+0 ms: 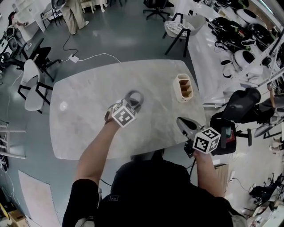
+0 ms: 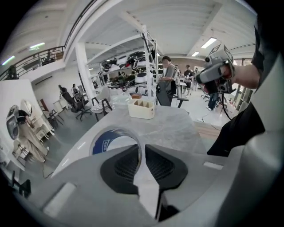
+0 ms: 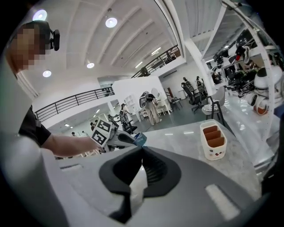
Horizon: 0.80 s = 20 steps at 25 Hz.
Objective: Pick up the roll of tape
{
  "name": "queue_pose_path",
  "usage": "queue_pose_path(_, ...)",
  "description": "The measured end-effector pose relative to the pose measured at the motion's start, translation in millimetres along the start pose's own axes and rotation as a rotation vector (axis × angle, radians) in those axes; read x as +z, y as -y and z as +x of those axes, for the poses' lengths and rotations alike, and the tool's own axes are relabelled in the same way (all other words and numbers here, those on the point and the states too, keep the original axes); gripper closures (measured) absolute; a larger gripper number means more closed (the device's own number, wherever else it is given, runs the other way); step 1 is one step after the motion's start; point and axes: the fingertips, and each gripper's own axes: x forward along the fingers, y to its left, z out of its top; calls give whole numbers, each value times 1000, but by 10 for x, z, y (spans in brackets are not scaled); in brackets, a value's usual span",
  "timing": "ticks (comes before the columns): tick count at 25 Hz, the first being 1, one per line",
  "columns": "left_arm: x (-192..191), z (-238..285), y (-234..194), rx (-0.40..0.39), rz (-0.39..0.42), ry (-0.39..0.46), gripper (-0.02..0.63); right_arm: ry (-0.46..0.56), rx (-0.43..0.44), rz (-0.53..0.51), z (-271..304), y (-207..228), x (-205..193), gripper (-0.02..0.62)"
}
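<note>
Your left gripper [image 2: 142,150] has its jaws clamped on the wall of the roll of tape [image 2: 102,144]. One pad sits inside the ring and the other outside, and the blue-printed core curves away to the left of the jaws. In the right gripper view you hold the roll up off the tabletop, with the room behind it. From the head view the ring stands over the middle of the table [image 1: 84,106], just past your marker cube.

Your right gripper [image 3: 141,150] has its jaws together at the tips with nothing between them. It hangs over the table's near right edge, well apart from the roll.

The table is pale grey marble with rounded corners, and it is glossy enough to catch the ceiling lights. A cream organiser [image 1: 183,88] with three compartments stands upright near its far right edge.

Around it lies a grey-green floor [image 1: 124,31]. A white chair [image 1: 31,86] stands on the left, and a white cable [image 1: 91,56] trails across the floor beyond the table. On the right, a long white workbench [image 1: 199,40] is crowded with equipment. A person [image 1: 73,13] stands at the far side. A balcony railing [image 3: 75,99] runs high along the hall.
</note>
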Motion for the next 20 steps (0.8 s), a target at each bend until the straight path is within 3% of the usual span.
queue_pose_path(6, -245, -744, -88, 90, -41, 81, 549, 19, 11, -40, 213, -399, 106, 592)
queue_pose_path(10, -363, -1249, -170, 146, -117, 168, 551, 26, 37, -82, 369, -669, 218, 592)
queue_pose_path(15, -411, -1702, -242, 223, -190, 258, 551, 6, 104, -136, 528, -949, 210, 592)
queue_pose_path(20, -286, -2102, -332, 306, -244, 343, 551, 21, 138, -172, 531, -948, 382, 592)
